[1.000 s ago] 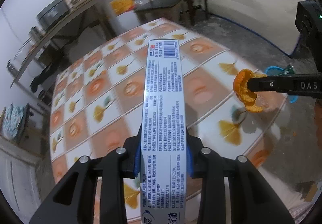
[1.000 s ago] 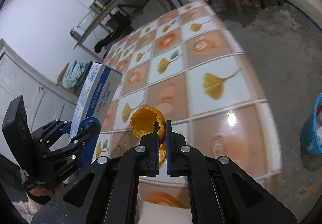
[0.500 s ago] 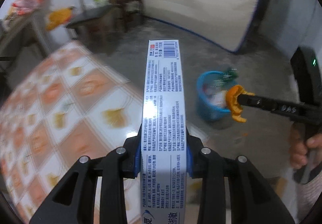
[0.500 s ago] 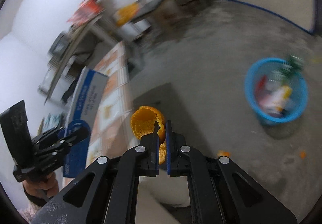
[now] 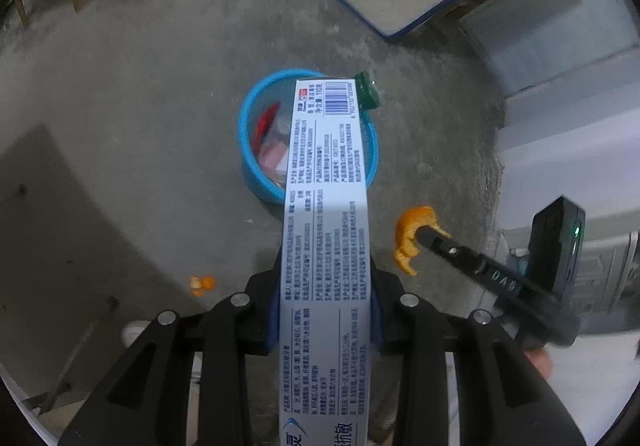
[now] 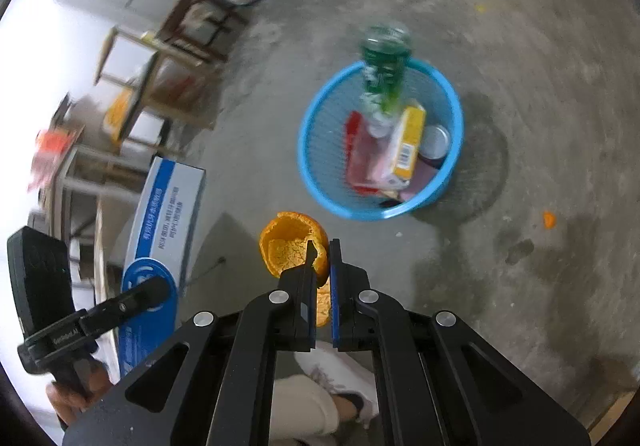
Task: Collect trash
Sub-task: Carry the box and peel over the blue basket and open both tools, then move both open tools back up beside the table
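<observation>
My left gripper (image 5: 325,302) is shut on a long white and blue toothpaste box (image 5: 326,230); its far end hangs over the blue trash basket (image 5: 250,161) on the floor. My right gripper (image 6: 320,266) is shut on an orange peel (image 6: 290,246) and holds it in the air, short of the blue basket (image 6: 320,181). In the left wrist view the peel (image 5: 412,234) and right gripper (image 5: 424,236) sit to the right of the box. In the right wrist view the box (image 6: 164,213) and left gripper (image 6: 154,288) are at the left.
The basket holds a green bottle (image 6: 384,65), a yellow carton (image 6: 408,141), a can (image 6: 434,143) and red packaging (image 6: 360,157). Orange peel scraps (image 5: 202,282) (image 6: 549,219) lie on the grey concrete floor. Wooden chairs (image 6: 180,41) stand at the far left. My shoe (image 6: 340,386) is below the gripper.
Both grippers have swung away from the tiled table toward the floor. The blue basket now lies right ahead, under the box's tip. Both grips are unchanged.
</observation>
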A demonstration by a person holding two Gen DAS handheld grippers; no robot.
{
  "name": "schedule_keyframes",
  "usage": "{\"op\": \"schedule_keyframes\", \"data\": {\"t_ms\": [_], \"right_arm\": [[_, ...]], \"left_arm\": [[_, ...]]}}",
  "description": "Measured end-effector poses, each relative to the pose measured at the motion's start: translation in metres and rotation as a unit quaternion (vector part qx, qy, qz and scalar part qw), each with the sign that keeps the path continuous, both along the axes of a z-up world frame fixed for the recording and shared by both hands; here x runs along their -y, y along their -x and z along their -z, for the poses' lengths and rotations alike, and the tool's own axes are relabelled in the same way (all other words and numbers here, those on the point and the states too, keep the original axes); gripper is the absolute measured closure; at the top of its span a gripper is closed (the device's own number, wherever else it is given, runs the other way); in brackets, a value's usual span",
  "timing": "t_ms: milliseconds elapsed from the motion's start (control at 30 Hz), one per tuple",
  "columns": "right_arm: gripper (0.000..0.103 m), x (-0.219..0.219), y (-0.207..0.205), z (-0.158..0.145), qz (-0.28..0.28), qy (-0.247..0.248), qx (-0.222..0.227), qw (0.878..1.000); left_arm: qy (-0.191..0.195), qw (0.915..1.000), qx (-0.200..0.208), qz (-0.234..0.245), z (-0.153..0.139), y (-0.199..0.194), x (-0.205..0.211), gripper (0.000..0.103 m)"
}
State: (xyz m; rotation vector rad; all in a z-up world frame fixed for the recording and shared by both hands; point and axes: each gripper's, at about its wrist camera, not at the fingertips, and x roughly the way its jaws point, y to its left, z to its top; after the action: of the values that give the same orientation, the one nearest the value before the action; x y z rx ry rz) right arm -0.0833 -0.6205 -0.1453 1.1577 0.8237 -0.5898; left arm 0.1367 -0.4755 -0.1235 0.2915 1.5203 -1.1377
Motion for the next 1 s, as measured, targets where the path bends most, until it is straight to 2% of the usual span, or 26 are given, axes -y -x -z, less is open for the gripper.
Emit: {"op": "schedule_keyframes", "data": {"t_ms": [67,133,200,233,267,300,400,600,867,1000], "right_arm": [[0.099,0.019,-0.01,0.011,0.018,-0.006,-0.01,1.0],[0.096,0.04,-0.022,0.018,0.035,-0.001,-0.015,0.999],[0.09,0.059,-0.032,0.025,0.05,0.0,-0.014,0.999],[0.075,0.069,-0.036,0.031,0.061,0.0,-0.024,0.998],[0.059,0.077,-0.04,0.037,0.067,-0.001,-0.03,0.997],[0.056,0.079,-0.041,0.04,0.069,0.0,-0.033,0.997],[0.056,0.082,-0.041,0.048,0.074,0.002,-0.044,0.996],[0.055,0.073,-0.034,0.043,0.074,0.016,-0.031,0.997],[0.054,0.055,-0.013,0.019,0.065,0.04,-0.009,0.997],[0.054,0.04,-0.003,0.001,0.053,0.051,0.011,0.997]], "left_arm": [[0.001,0.9998,-0.018,-0.006,0.009,-0.005,0.034,0.071],[0.009,0.9996,-0.017,-0.022,0.012,-0.016,0.059,0.07],[0.017,0.9989,-0.001,-0.043,0.012,-0.025,0.078,0.061],[0.017,0.9983,0.01,-0.055,0.012,-0.029,0.083,0.046],[0.021,0.9972,0.015,-0.071,0.01,-0.033,0.083,0.042],[0.027,0.9965,0.013,-0.079,0.007,-0.034,0.082,0.042],[0.055,0.9954,-0.004,-0.079,-0.003,-0.041,0.068,0.039],[0.081,0.9914,0.022,-0.1,-0.031,-0.051,0.027,0.038],[0.133,0.9828,0.04,-0.123,-0.08,-0.049,-0.04,0.036],[0.158,0.9758,0.066,-0.136,-0.108,-0.037,-0.089,0.034]]}}
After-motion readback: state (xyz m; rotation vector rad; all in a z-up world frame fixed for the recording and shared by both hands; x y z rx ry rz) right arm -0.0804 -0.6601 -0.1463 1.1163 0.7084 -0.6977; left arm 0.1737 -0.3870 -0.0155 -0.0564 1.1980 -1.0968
